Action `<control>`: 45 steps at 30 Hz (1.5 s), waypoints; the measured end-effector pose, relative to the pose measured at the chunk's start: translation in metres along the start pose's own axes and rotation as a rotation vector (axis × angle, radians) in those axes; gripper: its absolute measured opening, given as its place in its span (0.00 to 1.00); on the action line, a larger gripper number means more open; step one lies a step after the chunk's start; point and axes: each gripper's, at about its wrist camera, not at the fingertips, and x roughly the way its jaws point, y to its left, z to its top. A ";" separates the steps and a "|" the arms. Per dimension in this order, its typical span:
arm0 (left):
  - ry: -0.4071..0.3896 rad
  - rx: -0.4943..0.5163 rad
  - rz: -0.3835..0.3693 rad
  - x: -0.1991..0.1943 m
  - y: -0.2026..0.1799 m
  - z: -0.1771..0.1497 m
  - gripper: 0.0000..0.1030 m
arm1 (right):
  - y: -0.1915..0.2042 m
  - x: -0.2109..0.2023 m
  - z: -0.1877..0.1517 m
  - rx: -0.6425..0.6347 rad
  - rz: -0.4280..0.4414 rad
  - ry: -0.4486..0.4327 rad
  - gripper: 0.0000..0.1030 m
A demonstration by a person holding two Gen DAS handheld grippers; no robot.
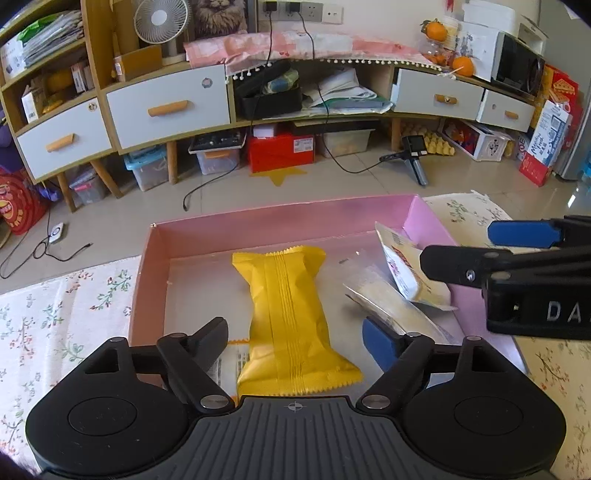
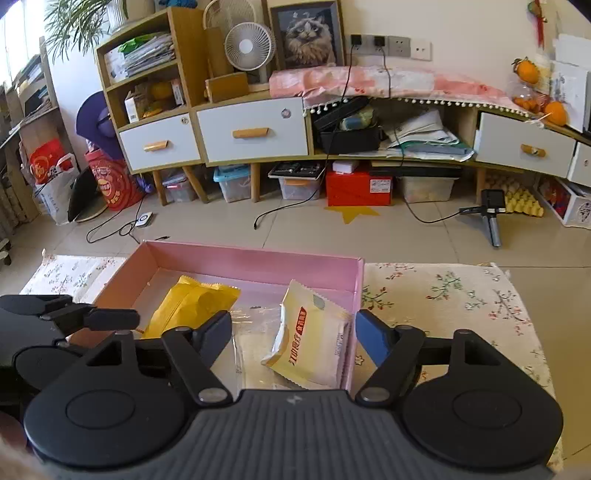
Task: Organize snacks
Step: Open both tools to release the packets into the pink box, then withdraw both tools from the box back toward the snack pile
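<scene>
You're def in someone's living room, not a lab: long wood cabinet w/ white drawers point(image 2: 253, 131), framed cat pic point(image 2: 308, 35), desk fan point(image 2: 248, 46), oranges point(image 2: 554, 110) on top, storage bins point(image 2: 236, 182) + egg trays point(image 2: 522, 199) on the tile floor, floral cloth point(image 2: 450, 295) up front.

- left gripper point(image 1: 295, 341) open over yellow packet point(image 1: 291, 317) mid pink box point(image 1: 229, 229)
- white packet point(image 1: 404, 271) leans at box's right wall
- right gripper point(image 1: 476, 245) open beside it
</scene>
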 end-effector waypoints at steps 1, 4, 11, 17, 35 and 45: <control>0.001 0.004 0.000 -0.003 0.000 -0.001 0.82 | 0.000 -0.002 0.000 0.000 -0.002 0.002 0.74; -0.007 0.014 0.000 -0.015 -0.002 -0.007 0.83 | 0.001 -0.011 -0.002 -0.009 -0.017 0.002 0.77; -0.009 -0.017 -0.024 -0.045 0.004 -0.023 0.87 | 0.005 -0.036 -0.010 -0.025 -0.041 -0.008 0.85; -0.021 -0.030 -0.026 -0.076 0.008 -0.038 0.90 | 0.012 -0.059 -0.019 -0.035 -0.044 -0.009 0.90; -0.010 -0.056 -0.053 -0.140 0.031 -0.100 0.96 | 0.041 -0.101 -0.056 -0.106 -0.014 0.007 0.96; -0.015 -0.079 -0.021 -0.156 0.057 -0.140 0.97 | 0.060 -0.103 -0.088 -0.183 0.060 0.013 0.99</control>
